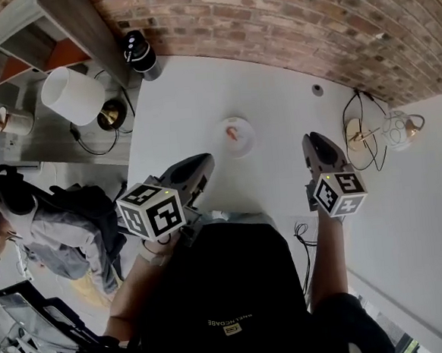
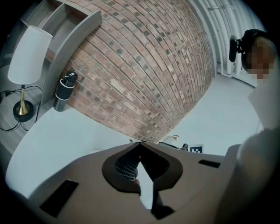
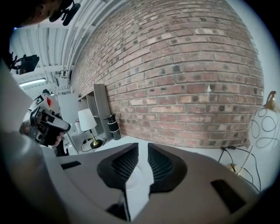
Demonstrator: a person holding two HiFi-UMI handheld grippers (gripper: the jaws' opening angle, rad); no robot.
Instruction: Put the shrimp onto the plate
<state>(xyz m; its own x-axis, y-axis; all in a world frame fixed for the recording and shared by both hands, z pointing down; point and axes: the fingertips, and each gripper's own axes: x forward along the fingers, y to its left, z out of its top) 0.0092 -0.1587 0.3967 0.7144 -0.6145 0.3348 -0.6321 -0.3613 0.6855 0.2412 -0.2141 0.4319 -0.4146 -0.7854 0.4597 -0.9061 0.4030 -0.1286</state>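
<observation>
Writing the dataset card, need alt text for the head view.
A small plate holding a pinkish shrimp sits on a white table by a brick wall, with the left gripper and right gripper held short of it, neither touching it. A white lamp and a dark bottle stand further left.
</observation>
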